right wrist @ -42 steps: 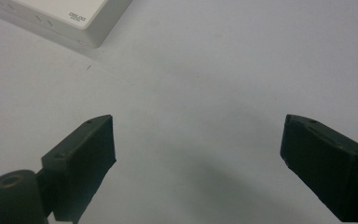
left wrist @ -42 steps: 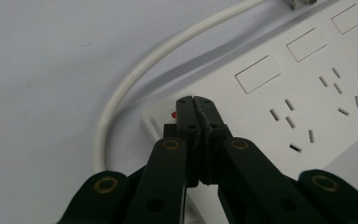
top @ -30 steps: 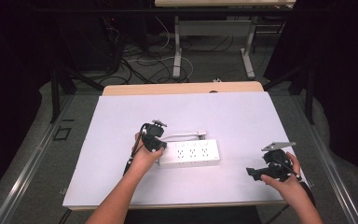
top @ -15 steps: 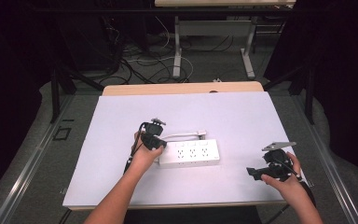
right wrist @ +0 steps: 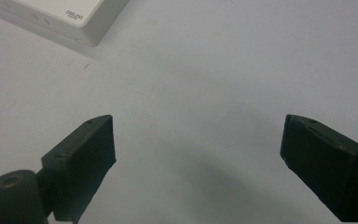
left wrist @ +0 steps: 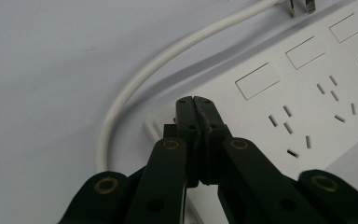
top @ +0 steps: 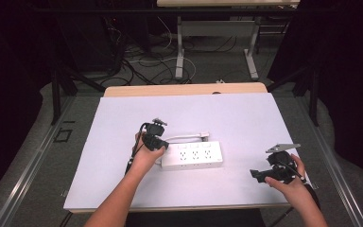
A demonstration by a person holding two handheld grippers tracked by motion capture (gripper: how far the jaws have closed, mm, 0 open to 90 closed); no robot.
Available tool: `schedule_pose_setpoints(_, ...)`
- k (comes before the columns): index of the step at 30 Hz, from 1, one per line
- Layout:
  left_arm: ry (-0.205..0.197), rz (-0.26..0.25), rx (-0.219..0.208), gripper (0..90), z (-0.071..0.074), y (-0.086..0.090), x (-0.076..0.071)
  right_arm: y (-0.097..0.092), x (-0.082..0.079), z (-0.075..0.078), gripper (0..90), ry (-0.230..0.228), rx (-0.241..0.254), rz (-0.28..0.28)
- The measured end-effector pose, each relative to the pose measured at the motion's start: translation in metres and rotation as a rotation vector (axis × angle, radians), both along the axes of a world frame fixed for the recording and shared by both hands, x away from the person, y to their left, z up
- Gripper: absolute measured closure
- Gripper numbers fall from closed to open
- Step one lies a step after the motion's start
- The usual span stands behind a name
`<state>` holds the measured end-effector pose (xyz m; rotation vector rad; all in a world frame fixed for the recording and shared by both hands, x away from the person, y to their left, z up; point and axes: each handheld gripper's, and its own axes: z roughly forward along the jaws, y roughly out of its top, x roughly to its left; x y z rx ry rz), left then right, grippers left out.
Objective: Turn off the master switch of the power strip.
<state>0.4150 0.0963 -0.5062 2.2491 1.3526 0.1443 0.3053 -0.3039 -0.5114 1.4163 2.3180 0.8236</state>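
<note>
A white power strip point(top: 192, 155) lies near the middle of the white table point(top: 123, 118), its white cord point(top: 184, 138) curving back to a plug. My left gripper point(top: 163, 146) is shut, its tips pressed down on the strip's left end. In the left gripper view the closed jaws sit over a small red switch point(left wrist: 174, 120) on the power strip point(left wrist: 279, 107), beside the cord point(left wrist: 135, 84). My right gripper point(top: 254, 175) rests at the table's front right, open and holding nothing. In the right gripper view its fingers point(right wrist: 86, 154) stand wide apart over bare table, with a corner of the strip point(right wrist: 70, 16) ahead.
A wooden strip of the table's far edge point(top: 184, 89) runs behind the white surface. Beyond it, cables point(top: 146, 61) lie on the floor around white table legs point(top: 179, 52). Dark floor surrounds the table on both sides.
</note>
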Motion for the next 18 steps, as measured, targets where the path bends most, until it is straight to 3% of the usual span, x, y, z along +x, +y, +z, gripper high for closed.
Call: schedule_pose_setpoints(18, -0.037, -0.026, -0.023, 90.0, 0.014, 0.007, -0.007, -0.001, 0.000, 0.001, 9.6, -0.003, -0.001, -0.002)
